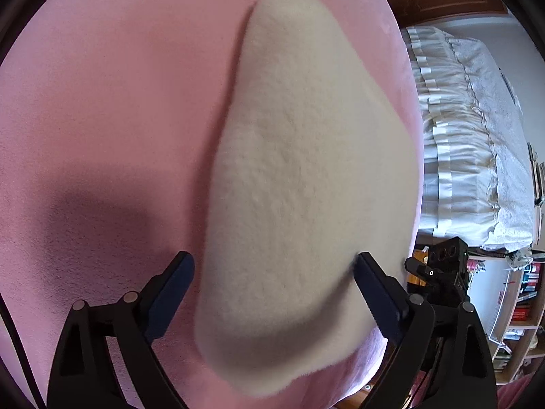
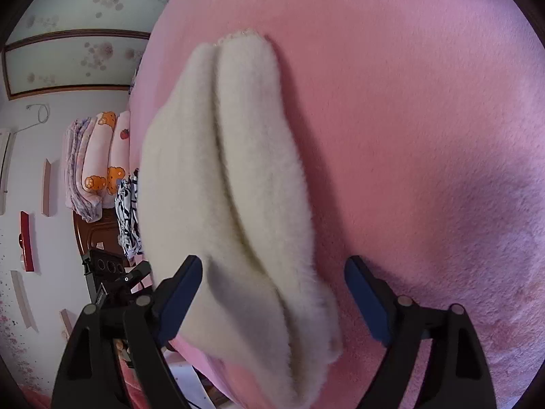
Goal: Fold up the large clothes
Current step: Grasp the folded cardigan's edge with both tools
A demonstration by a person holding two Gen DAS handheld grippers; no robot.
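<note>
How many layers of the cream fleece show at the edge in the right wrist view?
2. The cream fleece shows two folds side by side on the pink blanket: one left, one right of the crease. More may be hidden underneath.

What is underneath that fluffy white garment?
The cream fleece garment lies on a pink blanket, which shows all round it. Whatever lies beneath the garment's own folded layers is covered.

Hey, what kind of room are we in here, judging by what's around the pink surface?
Most likely a bedroom at home. A cream fleece garment lies on a pink blanket, a bed with white ruffled covers stands beside it, and folded bedding is stacked by the wall, near a bookshelf.
</note>
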